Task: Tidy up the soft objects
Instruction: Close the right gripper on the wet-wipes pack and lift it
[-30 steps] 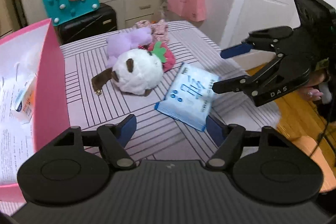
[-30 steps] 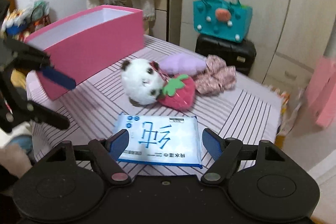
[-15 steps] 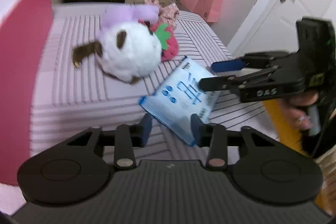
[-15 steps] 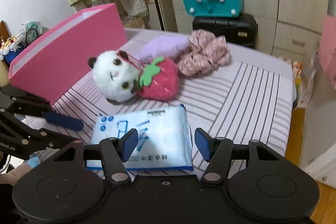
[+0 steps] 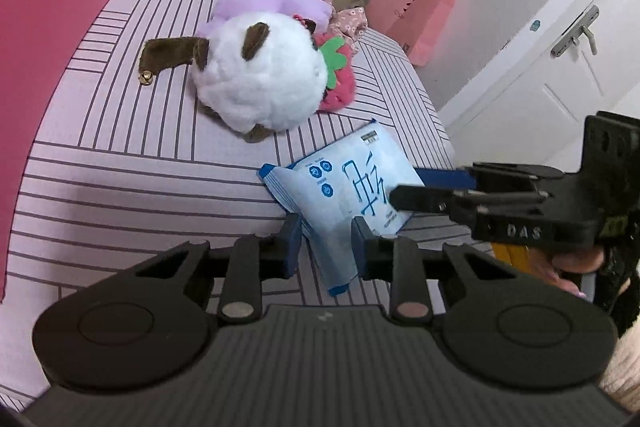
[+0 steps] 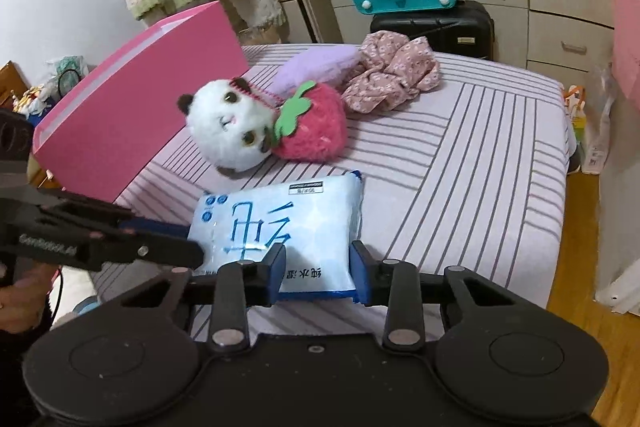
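Striped lilac bedding (image 5: 132, 183) covers the surface where everything lies, with a tall pink box (image 6: 136, 107) standing along its far-left side as seen from the right wrist. Near the middle sits a round white panda plush (image 6: 230, 125) pressed against a red strawberry plush (image 6: 316, 131), and behind them lie a lilac plush (image 6: 320, 67) and a crumpled pink floral cloth (image 6: 394, 77), touching each other. Closer to both cameras is a pale blue wet-wipe pack (image 6: 280, 227) with large blue characters, lying flat at the near edge of the bedding, just in front of the panda. Both tools meet at this pack: the left gripper (image 5: 326, 237) has its blue-padded jaws narrowed around one corner, pinching it, while the right gripper (image 6: 318, 267) has its jaws drawn in against the pack's near edge, gripping it from the adjoining side.
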`<state>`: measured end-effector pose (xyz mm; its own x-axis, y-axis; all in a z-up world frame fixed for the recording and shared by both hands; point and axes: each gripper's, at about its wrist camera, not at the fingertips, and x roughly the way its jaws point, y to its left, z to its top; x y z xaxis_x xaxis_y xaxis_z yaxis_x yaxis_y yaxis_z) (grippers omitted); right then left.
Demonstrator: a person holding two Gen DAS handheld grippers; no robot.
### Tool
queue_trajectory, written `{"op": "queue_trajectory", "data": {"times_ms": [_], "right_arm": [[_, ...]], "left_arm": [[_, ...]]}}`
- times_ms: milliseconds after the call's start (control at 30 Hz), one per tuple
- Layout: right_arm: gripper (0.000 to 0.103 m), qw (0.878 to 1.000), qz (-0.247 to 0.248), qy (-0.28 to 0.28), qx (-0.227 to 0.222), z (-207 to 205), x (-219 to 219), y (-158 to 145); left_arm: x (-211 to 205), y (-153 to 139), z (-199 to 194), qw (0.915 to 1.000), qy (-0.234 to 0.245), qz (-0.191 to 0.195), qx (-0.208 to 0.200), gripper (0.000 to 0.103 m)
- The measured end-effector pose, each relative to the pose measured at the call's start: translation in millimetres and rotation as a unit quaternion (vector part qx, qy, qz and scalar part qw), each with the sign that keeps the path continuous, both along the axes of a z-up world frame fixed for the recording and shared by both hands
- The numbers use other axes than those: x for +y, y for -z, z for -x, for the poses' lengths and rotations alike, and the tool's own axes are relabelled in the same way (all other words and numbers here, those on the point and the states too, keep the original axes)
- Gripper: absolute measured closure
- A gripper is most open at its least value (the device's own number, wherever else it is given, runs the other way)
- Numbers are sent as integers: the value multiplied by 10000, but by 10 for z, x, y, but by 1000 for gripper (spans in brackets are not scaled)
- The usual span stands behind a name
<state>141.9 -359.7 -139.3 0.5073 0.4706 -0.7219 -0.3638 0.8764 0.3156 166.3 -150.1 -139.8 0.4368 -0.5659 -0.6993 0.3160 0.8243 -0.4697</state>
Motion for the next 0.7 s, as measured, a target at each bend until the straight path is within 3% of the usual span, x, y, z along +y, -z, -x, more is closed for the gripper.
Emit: {"op": "queue_trajectory", "data": {"times_ms": [167,333,533,700], "right_arm": [[63,9998,93,129,-84,167,63,-7],[55,9989,153,395,-180,351,180,-13],[51,9974,254,657,-150,494,308,-73],[45,9972,278,687,-21,580,417,-151]], "left_arm": [[-80,-21,98,9990,22,-272,-343,78],[-147,-30,197,9975,64,-415,-575,78],[-85,-73,229,9979,161,-355,-513,78],[-78,-148,324,9961,329,-563,-590,78]]}}
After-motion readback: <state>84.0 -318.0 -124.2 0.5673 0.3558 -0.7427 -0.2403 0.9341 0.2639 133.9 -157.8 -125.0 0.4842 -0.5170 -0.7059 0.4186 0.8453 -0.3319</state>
